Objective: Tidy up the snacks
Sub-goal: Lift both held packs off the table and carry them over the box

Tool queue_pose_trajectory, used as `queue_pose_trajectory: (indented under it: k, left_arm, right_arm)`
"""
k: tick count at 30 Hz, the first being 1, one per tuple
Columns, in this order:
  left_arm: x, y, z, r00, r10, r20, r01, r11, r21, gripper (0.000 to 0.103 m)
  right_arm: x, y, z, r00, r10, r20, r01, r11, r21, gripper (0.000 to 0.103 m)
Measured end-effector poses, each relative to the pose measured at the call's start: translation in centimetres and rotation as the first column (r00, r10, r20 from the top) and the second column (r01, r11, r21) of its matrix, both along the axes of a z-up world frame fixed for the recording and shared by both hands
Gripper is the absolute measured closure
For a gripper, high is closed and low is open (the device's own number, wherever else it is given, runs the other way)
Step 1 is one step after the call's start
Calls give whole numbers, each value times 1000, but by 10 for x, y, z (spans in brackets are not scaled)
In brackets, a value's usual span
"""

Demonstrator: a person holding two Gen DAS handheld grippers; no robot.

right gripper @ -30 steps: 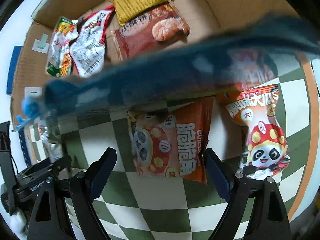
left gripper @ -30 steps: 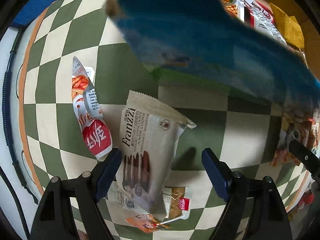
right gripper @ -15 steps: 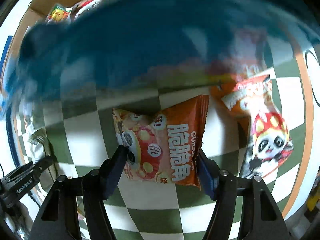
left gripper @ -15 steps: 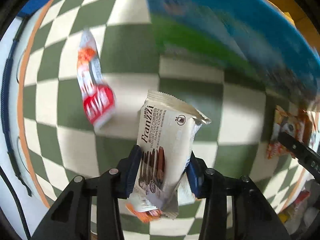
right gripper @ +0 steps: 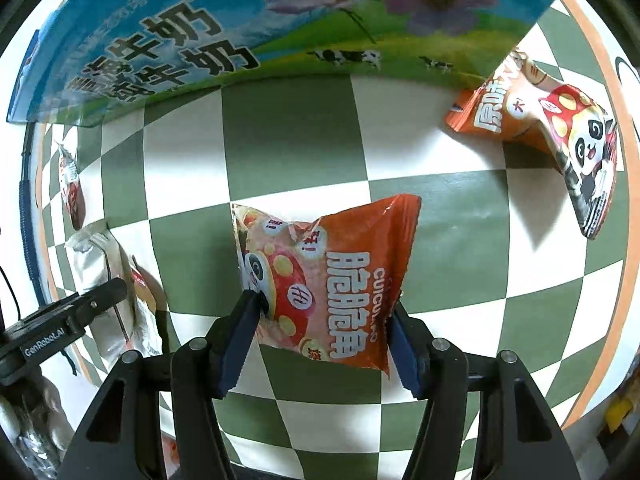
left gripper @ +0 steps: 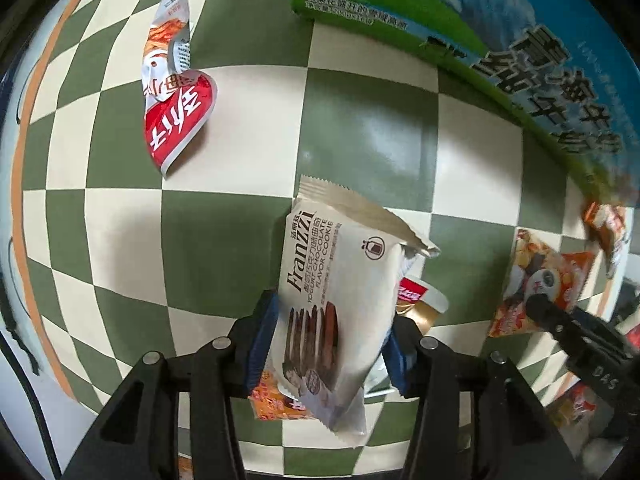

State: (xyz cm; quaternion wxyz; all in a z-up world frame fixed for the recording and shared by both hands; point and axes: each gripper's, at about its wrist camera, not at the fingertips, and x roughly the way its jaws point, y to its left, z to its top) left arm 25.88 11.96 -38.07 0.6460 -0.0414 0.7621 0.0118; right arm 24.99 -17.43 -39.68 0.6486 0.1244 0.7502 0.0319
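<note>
My left gripper [left gripper: 330, 332] has its blue pads pressed on a white Franzzi cookie pack [left gripper: 340, 264], lifted clear of the checked cloth, though its jaws are easing open a little. A small red-and-gold sachet [left gripper: 420, 300] and an orange packet [left gripper: 272, 396] show behind the pack. My right gripper [right gripper: 324, 316] is closing on an orange snack bag [right gripper: 340, 272], pads squeezing both its sides. The right wrist view also shows the cookie pack [right gripper: 108, 280] at the left edge.
A blue-and-green milk carton box [left gripper: 500, 40] [right gripper: 240, 20] spans the top of both views. A red-and-white packet [left gripper: 176, 120] lies far left, and a panda snack bag [right gripper: 560, 128] far right. The green-and-cream checked tablecloth [left gripper: 360, 120] has an orange border.
Both grippers went from wide open to gripping their packs. The cookie pack and the orange bag have come up off the cloth. The milk box now sits higher in both views.
</note>
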Motion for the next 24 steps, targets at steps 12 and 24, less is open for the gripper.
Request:
queue_pose_trajectory:
  k: [12, 24]
  left_arm:
    - [-8, -20, 3, 999, -14, 29, 12, 998, 59, 75]
    - [-3, -33, 7, 998, -41, 41, 38, 997, 72, 78]
  right_arm:
    - [6, 11, -1, 998, 50, 31, -50, 999, -6, 46]
    - [-4, 20, 25, 995, 50, 84, -51, 999, 14, 52]
